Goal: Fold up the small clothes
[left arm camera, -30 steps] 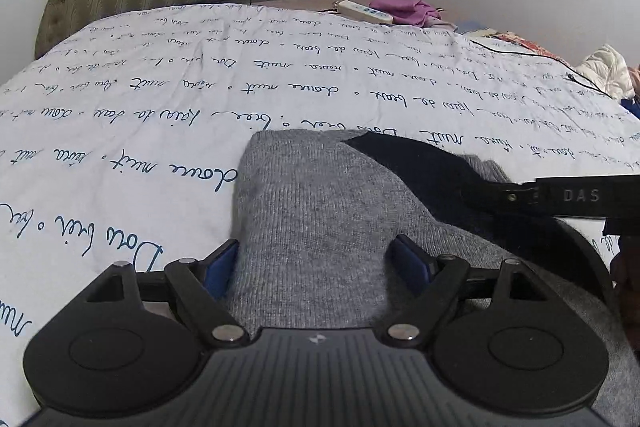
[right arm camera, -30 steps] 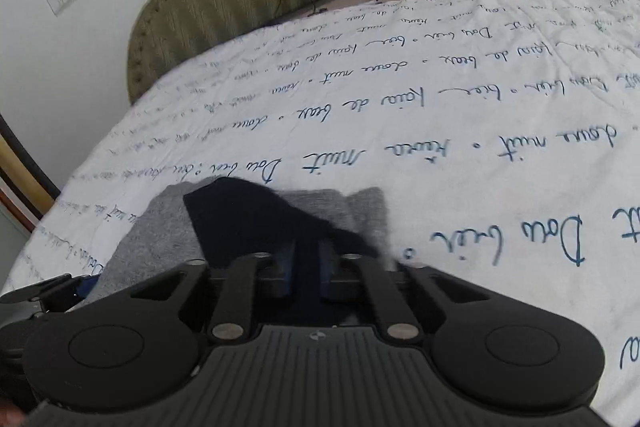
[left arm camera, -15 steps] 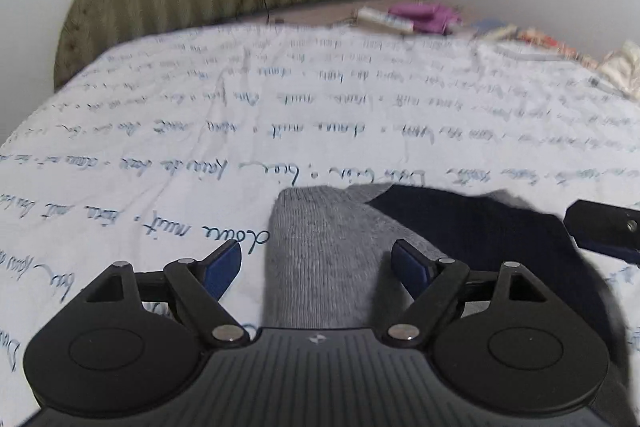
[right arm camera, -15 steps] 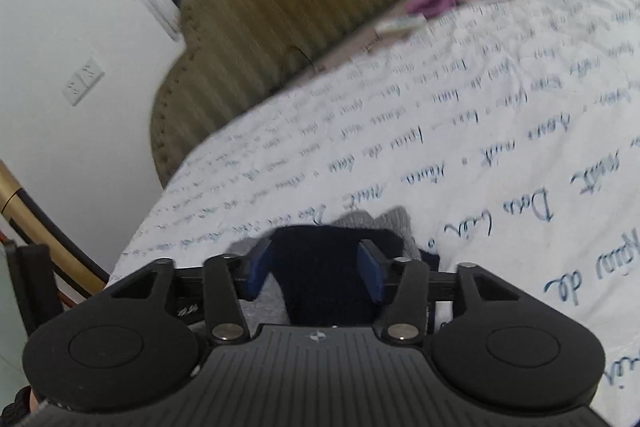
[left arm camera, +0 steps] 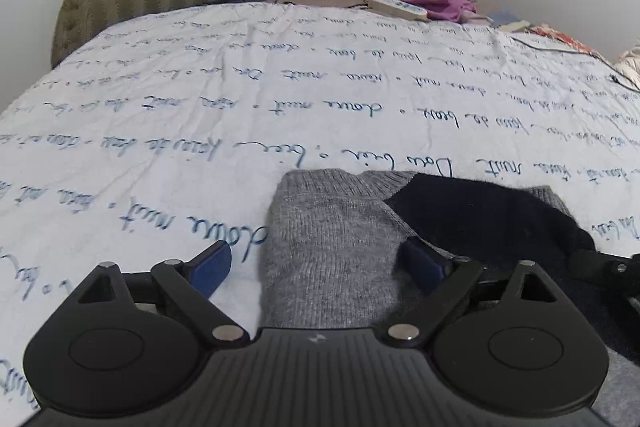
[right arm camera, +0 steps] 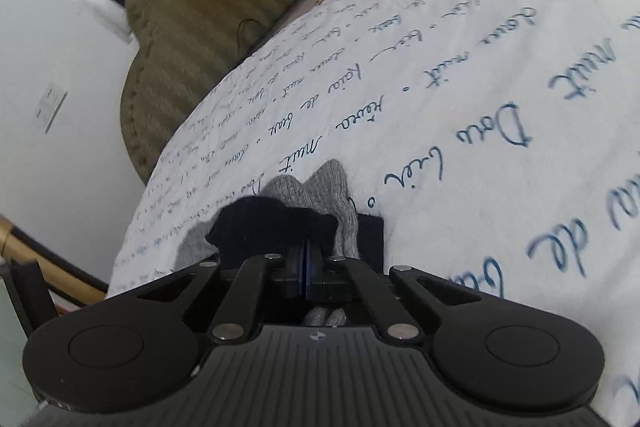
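Grey-and-navy knitwear (left arm camera: 340,247) is spread on the bed (left arm camera: 200,115); the left claw (left arm camera: 320,263) is held wide, just widened, while the right claw (right arm camera: 306,263) has just been clamped on its navy part.

My left gripper (left arm camera: 316,267) sits low in the middle of its own view, pointing down and forward. Its jaws stand wide and have just been opening further; the two blue pads (left arm camera: 210,267) sit far apart, one at lower left and one right of centre, pressing on nothing. My right gripper (right arm camera: 306,269) fills the bottom of its view, rolled so the scene tilts. Its jaws have just been closing and are now together, the pads meeting with barely a slit between them. In the left view the tip of my right gripper shows dark at the right edge.
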A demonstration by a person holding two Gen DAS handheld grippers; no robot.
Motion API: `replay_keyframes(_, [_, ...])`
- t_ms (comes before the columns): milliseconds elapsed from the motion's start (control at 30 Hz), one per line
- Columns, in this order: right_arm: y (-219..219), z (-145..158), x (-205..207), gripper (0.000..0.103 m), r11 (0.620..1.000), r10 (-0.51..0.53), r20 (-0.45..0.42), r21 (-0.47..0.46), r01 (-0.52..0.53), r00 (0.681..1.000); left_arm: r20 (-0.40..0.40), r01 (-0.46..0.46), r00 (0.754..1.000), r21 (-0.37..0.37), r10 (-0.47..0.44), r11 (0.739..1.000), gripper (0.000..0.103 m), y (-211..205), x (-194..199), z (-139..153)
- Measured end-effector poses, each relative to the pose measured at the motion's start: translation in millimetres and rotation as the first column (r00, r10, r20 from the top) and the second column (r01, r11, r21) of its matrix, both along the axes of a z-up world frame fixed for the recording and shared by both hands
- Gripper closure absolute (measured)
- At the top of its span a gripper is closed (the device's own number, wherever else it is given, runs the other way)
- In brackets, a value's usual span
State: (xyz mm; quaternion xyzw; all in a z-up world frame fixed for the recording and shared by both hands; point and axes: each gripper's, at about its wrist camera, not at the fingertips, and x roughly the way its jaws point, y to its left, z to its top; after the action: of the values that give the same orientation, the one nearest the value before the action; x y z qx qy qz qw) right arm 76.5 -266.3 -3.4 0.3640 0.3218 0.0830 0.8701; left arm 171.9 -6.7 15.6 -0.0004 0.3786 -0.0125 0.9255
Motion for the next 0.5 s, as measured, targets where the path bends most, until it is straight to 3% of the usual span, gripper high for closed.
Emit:
replay_keyframes(67, [1.3, 13.6, -19.6, 0.08, 1.0, -0.01, 0.026, 0.012, 0.01, 1.0, 0.011, -0.04, 0.999, -0.032, 0.04, 0.999, 0.01, 13.5, -17.6, 12.1])
replay_keyframes(133, [2.8, 27.4, -43.4, 0.05, 1.0, 0.012, 0.061, -0.027, -0.011, 0.998, 0.024, -0.041, 0.999, -0.071, 0.043, 0.997, 0.01, 31.5, -44.7, 21.6])
replay_keyframes(200, [7.8, 33.8, -65.4, 0.037, 0.991, 0.067, 0.053, -0.116, -0.061, 0.996, -0.008, -0.047, 0.999, -0.111, 0.046, 0.993, 0.01, 50.1, -70.8, 22.4])
replay_keyframes(300, [16.4, 25.5, -84.0, 0.038, 0.968, 0.103, -0.029, -0.225, -0.106, 0.994, -0.056, -0.058, 0.997, -0.208, 0.047, 0.976, 0.01, 70.9, -101.1, 13.6])
replay_keyframes(400, [22.7, 17.2, -88.6, 0.038, 0.973, 0.123, -0.028, -0.191, -0.126, 0.992, -0.06, -0.067, 0.997, -0.248, 0.053, 0.967, 0.01, 72.6, -110.4, 9.1])
replay_keyframes(500, [29.6, 16.4, -82.1, 0.062, 0.964, 0.16, -0.029, -0.208, -0.163, 0.987, -0.06, -0.064, 0.997, -0.226, 0.051, 0.972, 0.011, 63.9, -108.6, 12.5])
